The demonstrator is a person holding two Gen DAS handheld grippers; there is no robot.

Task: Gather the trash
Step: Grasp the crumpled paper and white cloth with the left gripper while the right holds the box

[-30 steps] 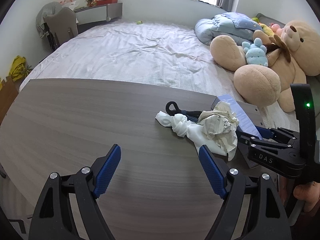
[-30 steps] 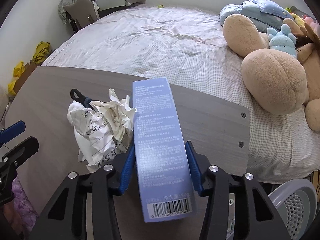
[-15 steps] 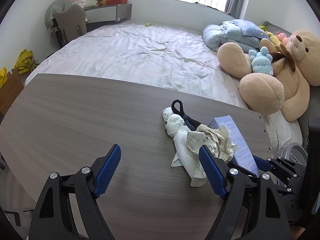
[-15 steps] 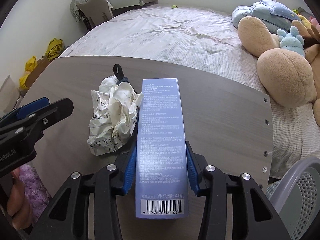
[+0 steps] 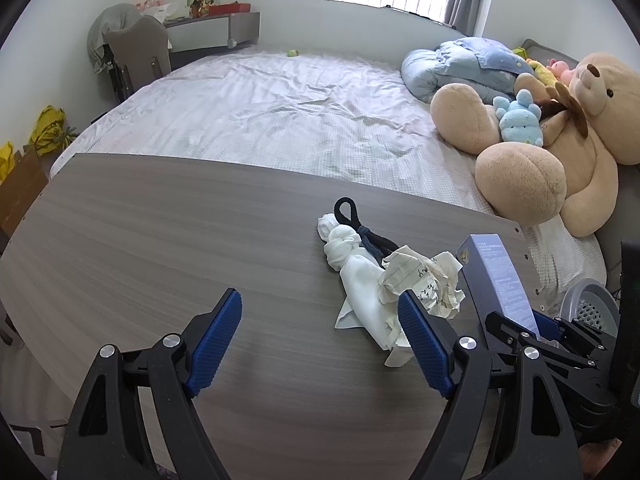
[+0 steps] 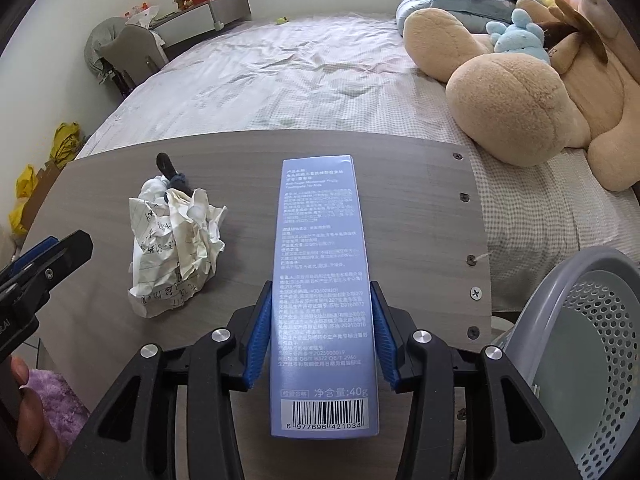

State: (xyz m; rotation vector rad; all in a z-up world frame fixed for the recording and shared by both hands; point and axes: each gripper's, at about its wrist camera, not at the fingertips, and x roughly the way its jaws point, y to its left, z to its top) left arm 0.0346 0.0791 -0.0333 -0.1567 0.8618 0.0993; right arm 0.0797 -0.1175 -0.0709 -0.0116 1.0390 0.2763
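Observation:
A tall blue box (image 6: 320, 280) with a barcode sits between the blue pads of my right gripper (image 6: 320, 292), which hold it over the table's right end while the jaws are opening. The left wrist view shows the same box (image 5: 500, 276) at the right. A crumpled sheet of lined paper (image 6: 176, 248) lies on a white cloth (image 5: 356, 284) with a black strap (image 5: 348, 208) on the wooden table (image 5: 160, 240). My left gripper (image 5: 320, 300) hovers open over the table, its right pad just in front of the paper (image 5: 424, 280), with nothing between the pads.
A grey perforated basket (image 6: 560, 300) stands just past the table's right edge. A bed (image 5: 300, 120) with a big teddy bear (image 5: 560, 140) and pillows lies beyond the far edge. A chair and desk are at the back left.
My right gripper has carried the blue box to the right, away from the crumpled paper, and more of the grey basket has come into its view. The left gripper stays wide open.

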